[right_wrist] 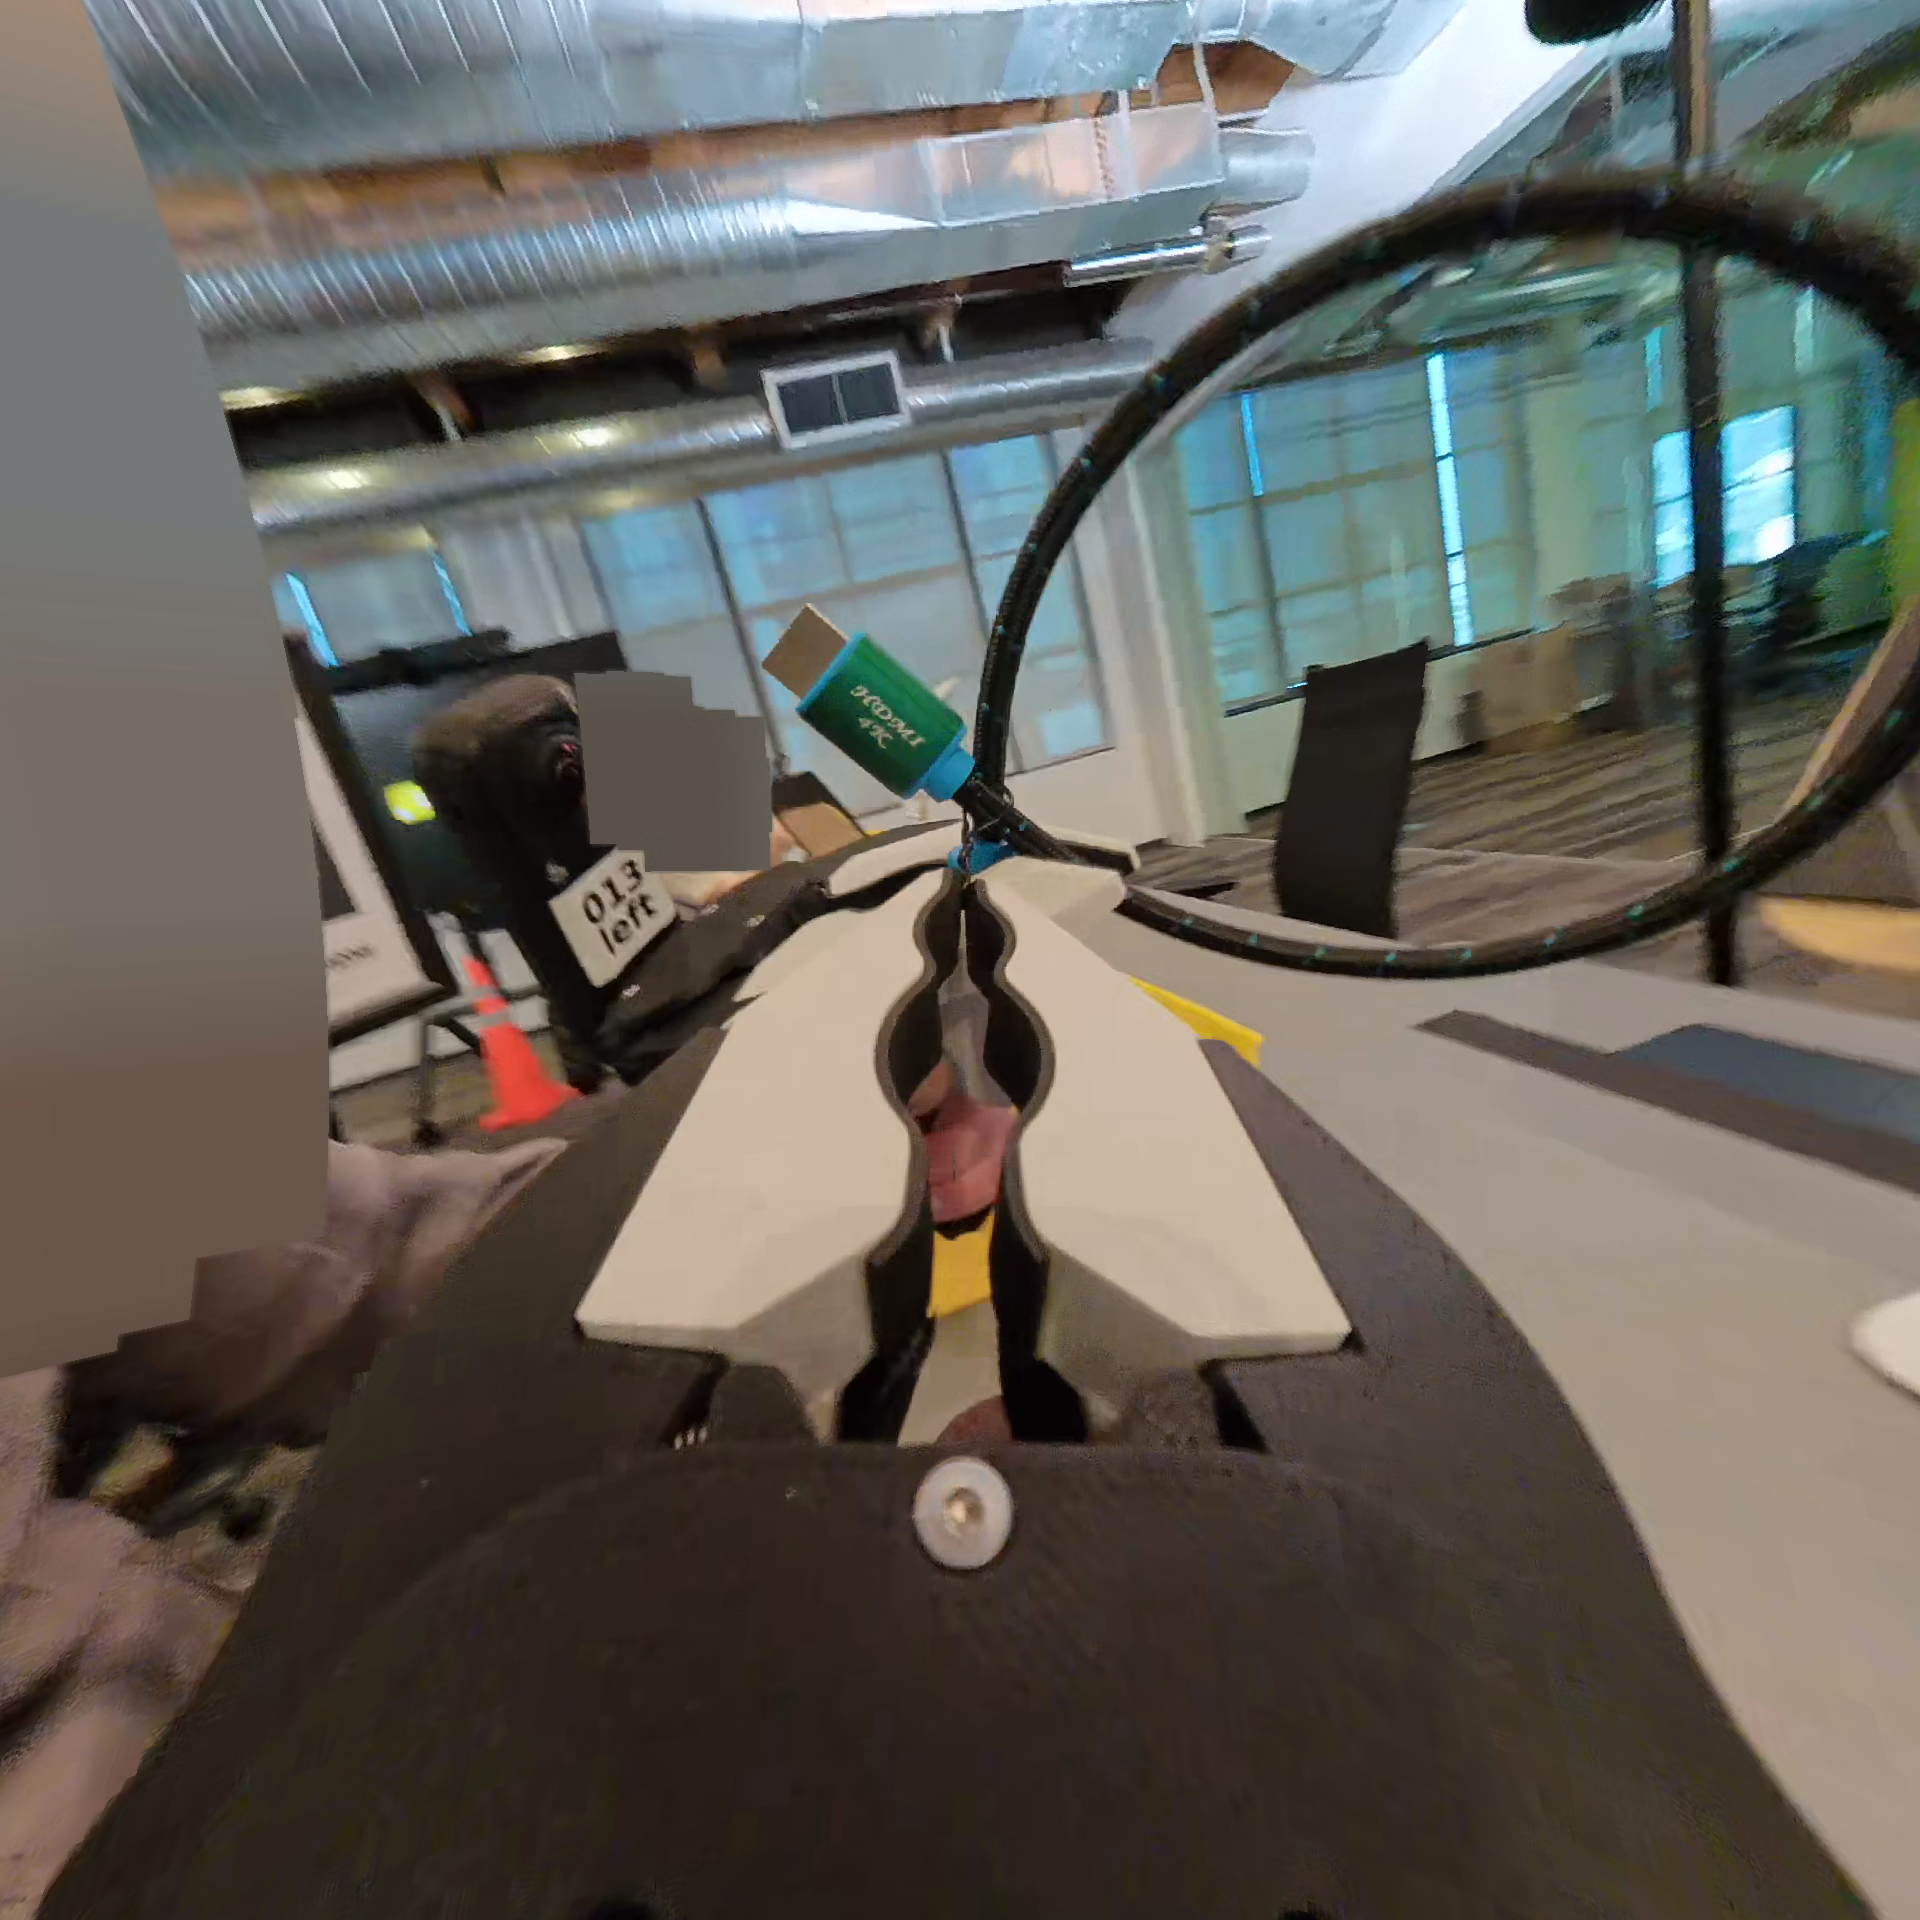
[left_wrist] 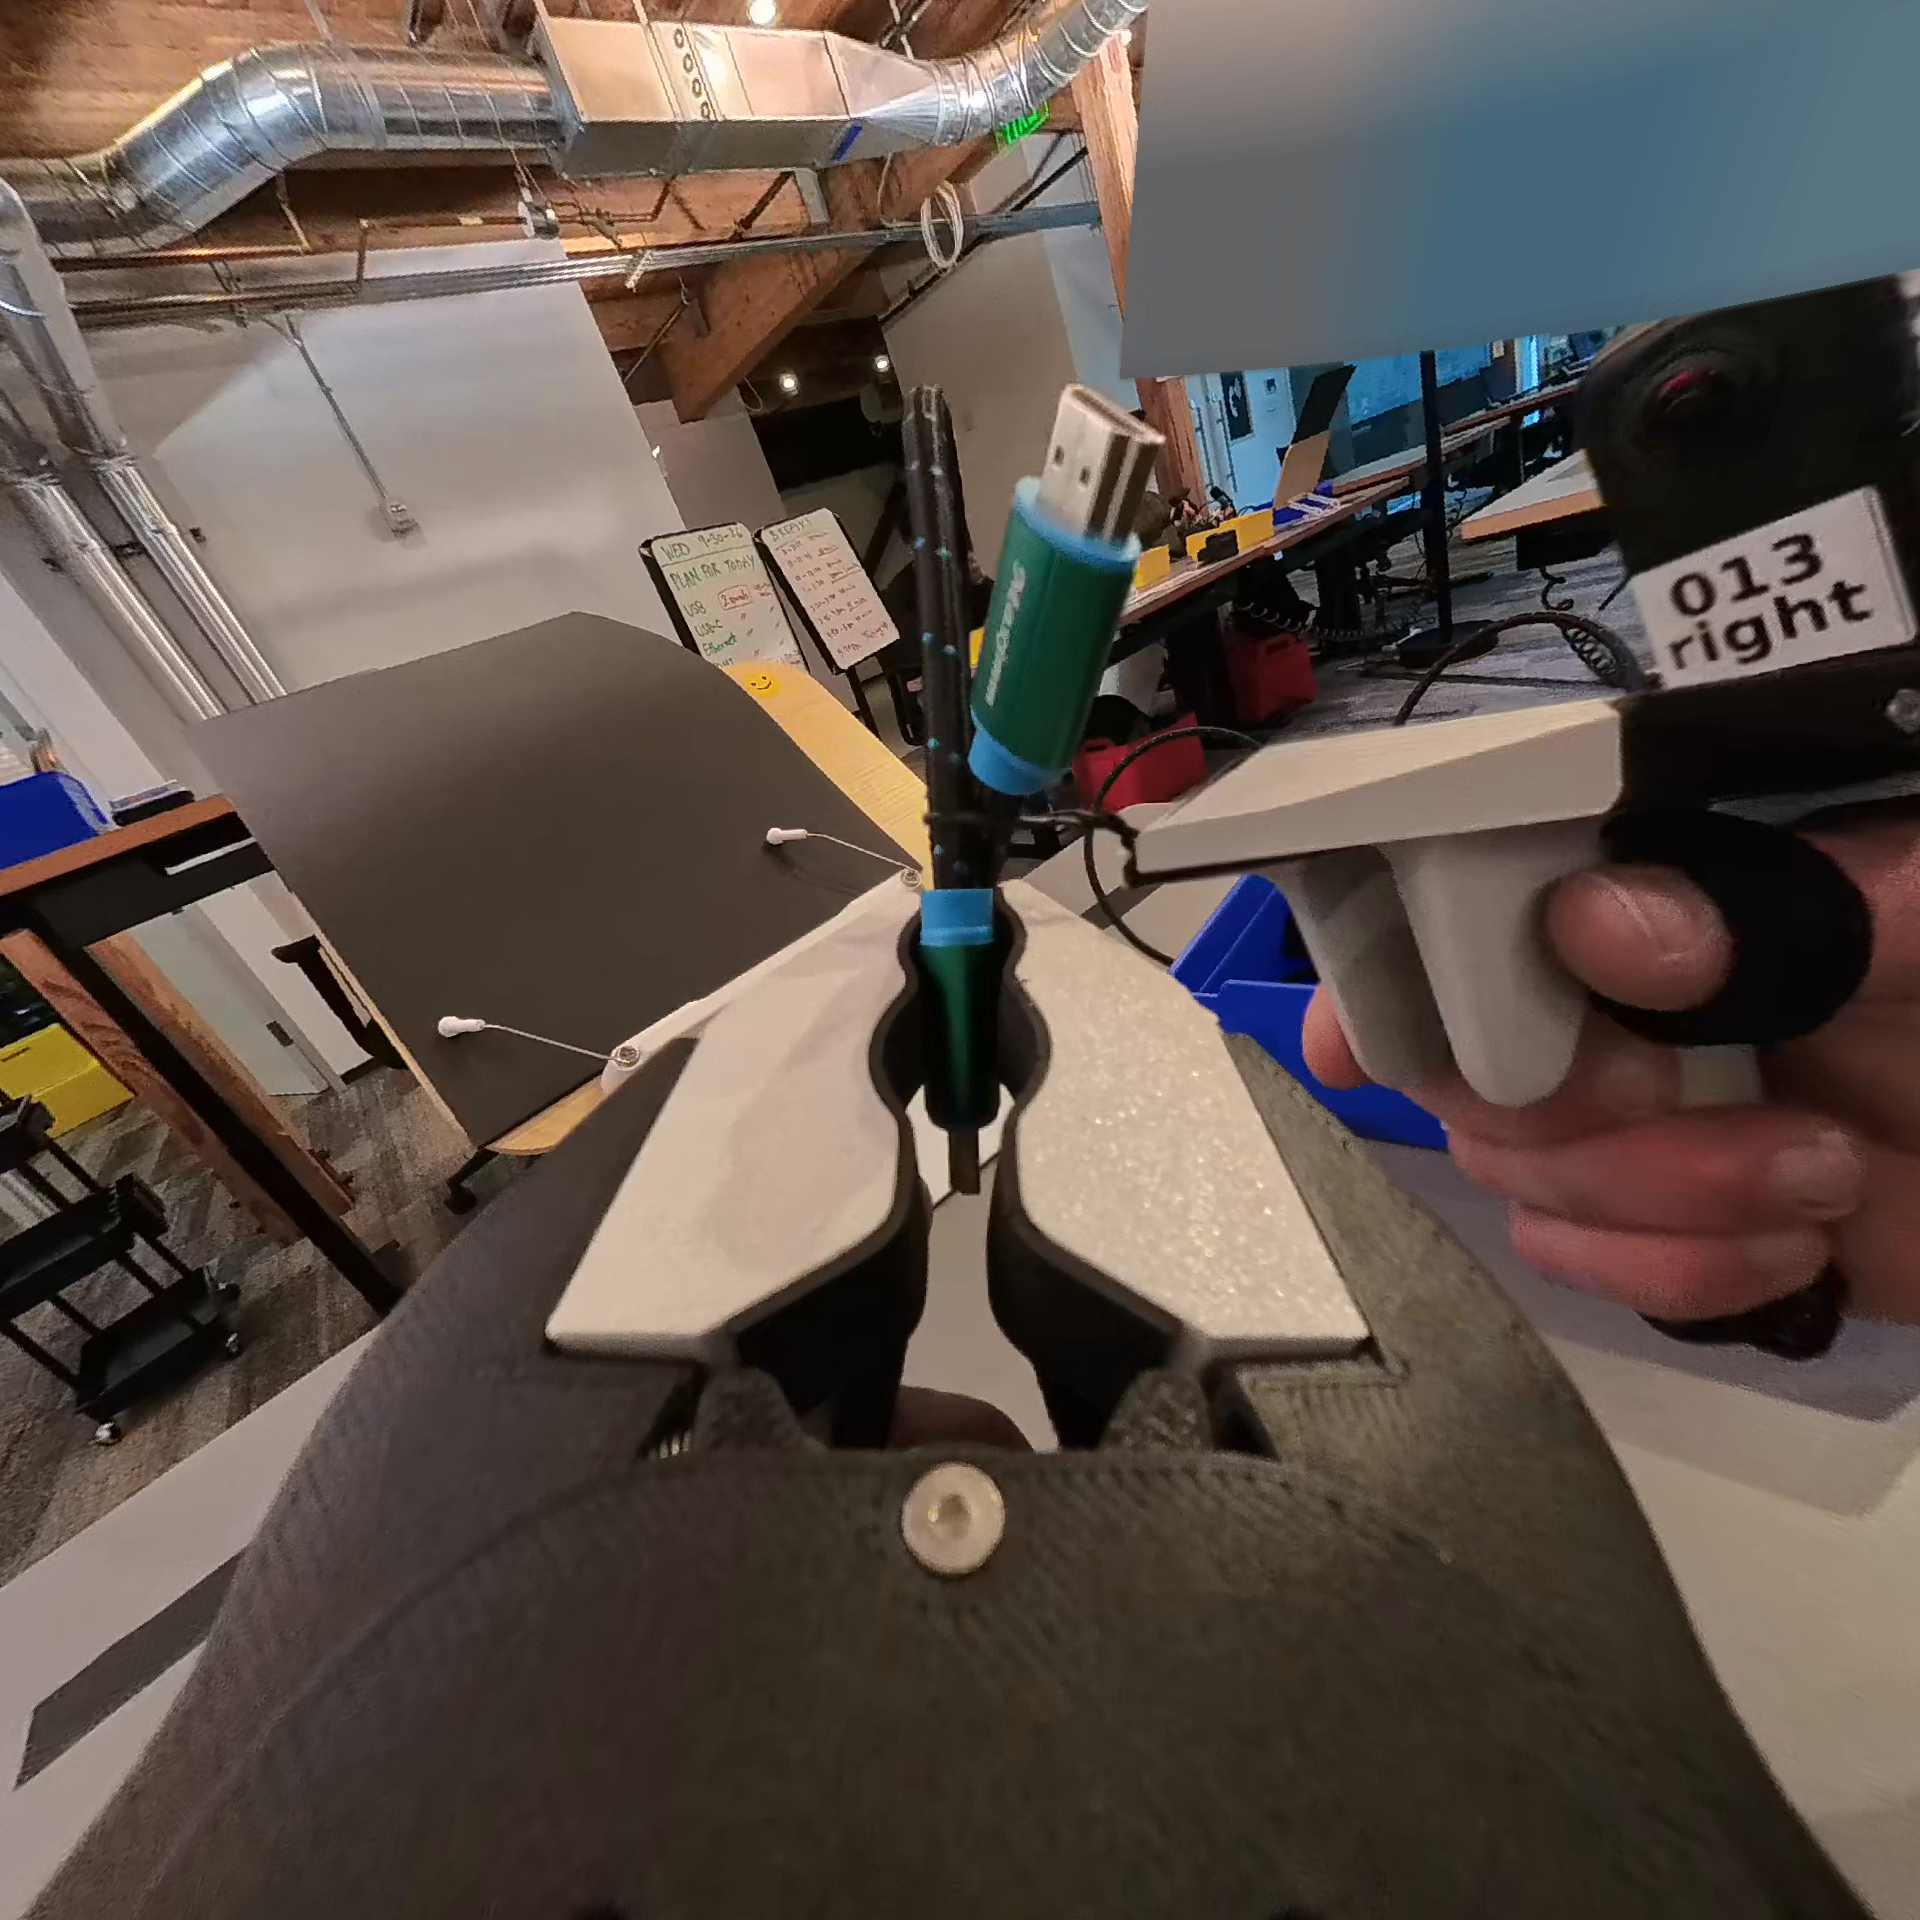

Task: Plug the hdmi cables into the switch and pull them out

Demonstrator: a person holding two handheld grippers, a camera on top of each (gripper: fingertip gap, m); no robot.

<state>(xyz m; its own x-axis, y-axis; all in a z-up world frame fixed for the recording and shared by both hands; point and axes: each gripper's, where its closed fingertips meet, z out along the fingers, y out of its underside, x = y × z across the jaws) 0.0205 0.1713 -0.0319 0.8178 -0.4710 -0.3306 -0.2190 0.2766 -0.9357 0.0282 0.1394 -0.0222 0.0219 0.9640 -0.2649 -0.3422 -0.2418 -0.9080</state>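
HDMI cable (left_wrist: 940,623), black braid with blue flecks, was bundled by a thin tie (left_wrist: 1023,823); both green plugs sat mid-frame, held in the air. Lower plug (left_wrist: 958,1023) was clamped between the closed fingers of the left gripper (left_wrist: 961,925), pointing back toward the camera. Free plug (left_wrist: 1060,613) stood above it, metal tip toward the upper middle of the frame. Right gripper (right_wrist: 964,883) was closed at its tips on something thin at the tie; whether on tie or cord, I could not tell. Switch not in either view. Judgement: the step in hand was loosening the bundle. To do it well, keep the left grip firm on the plug body, pull the tie off along the cord rather than across it, and avoid kinking the braid. Right wrist view alone showed the cable's big loop (right_wrist: 1455,582) sweeping the upper right, and the free plug (right_wrist: 878,717) side-on. Left wrist view alone showed the clamped plug, and the person's hand (left_wrist: 1621,1091) on the right gripper's handle at right.
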